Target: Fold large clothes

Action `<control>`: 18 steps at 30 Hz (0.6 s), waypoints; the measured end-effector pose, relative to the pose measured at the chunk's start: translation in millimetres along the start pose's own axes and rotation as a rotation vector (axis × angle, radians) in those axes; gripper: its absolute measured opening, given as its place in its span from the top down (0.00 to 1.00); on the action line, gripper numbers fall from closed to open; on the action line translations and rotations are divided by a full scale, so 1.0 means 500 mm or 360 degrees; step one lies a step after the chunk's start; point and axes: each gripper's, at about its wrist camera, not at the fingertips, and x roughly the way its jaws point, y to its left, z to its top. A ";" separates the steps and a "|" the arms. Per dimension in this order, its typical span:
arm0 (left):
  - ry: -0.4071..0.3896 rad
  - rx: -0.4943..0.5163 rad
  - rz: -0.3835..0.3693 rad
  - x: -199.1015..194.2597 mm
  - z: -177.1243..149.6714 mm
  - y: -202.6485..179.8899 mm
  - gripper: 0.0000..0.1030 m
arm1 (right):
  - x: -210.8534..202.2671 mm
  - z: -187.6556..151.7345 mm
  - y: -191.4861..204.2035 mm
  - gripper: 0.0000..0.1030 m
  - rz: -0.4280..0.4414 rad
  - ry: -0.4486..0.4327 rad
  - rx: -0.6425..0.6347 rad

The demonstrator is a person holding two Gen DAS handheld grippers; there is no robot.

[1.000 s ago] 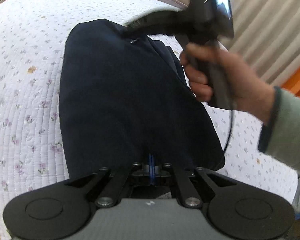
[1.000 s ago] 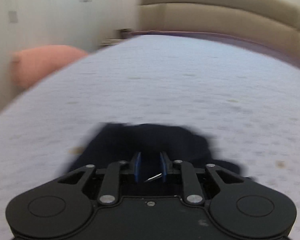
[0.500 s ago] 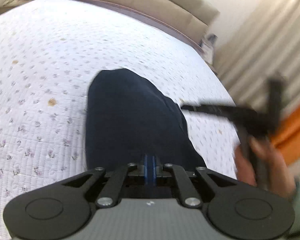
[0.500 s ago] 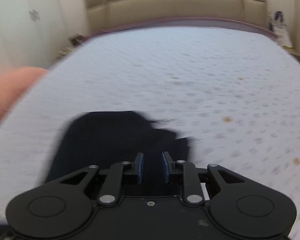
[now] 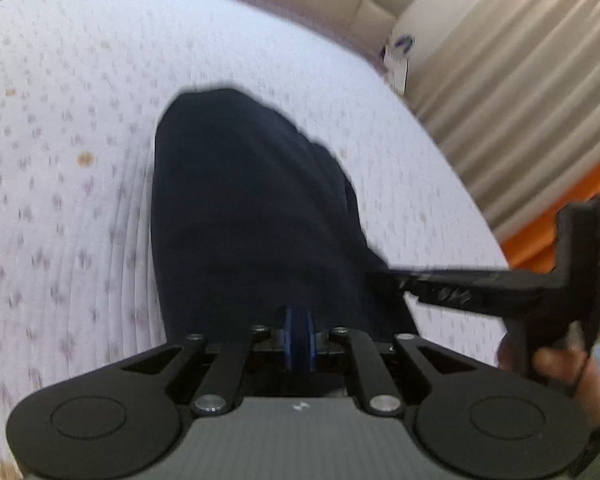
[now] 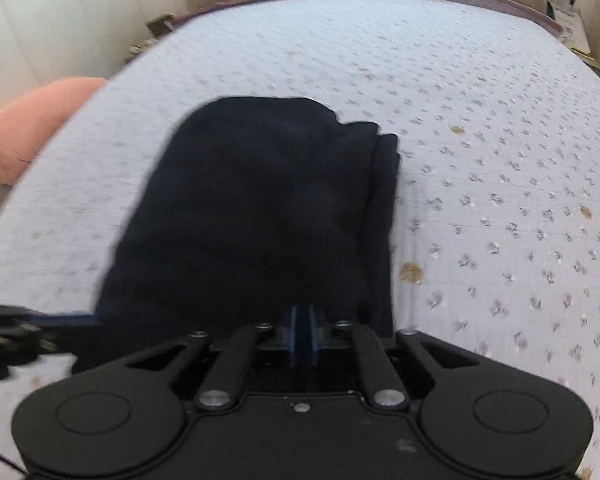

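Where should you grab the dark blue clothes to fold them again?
Probably the near edge of the navy garment, coming from the front. It lies flat on the bed, with that edge closest to both tools; the layered side would likely slip apart.

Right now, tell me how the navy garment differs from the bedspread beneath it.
The navy garment is dark and plain; the bedspread is pale with small floral sprigs. The garment is folded into a compact stack with layered edges; the bedspread lies spread flat, far larger. Both are fabric.

Navy garment (image 6: 260, 208) on floral bedspread (image 6: 500, 140)
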 end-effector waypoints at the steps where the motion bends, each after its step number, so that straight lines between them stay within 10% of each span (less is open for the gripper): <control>1: 0.0030 0.0005 0.0004 0.007 -0.010 0.000 0.92 | 0.004 -0.010 0.009 0.91 0.0011 0.0017 -0.0025; 9: 0.0113 -0.0120 -0.0086 0.034 -0.069 0.036 0.97 | 0.054 -0.126 -0.011 0.95 -0.0076 0.0206 0.0005; 14: 0.0302 0.0002 0.0062 0.035 -0.110 0.019 0.93 | 0.026 -0.132 -0.017 0.94 -0.0046 0.0243 -0.0012; 17: 0.0266 -0.0032 -0.0074 -0.009 -0.100 0.023 0.87 | 0.001 -0.125 -0.031 0.82 -0.0005 0.0261 0.0003; 18: 0.0260 -0.0021 -0.0091 -0.023 -0.094 0.023 0.83 | -0.006 -0.124 -0.039 0.63 0.0000 0.0260 0.0013</control>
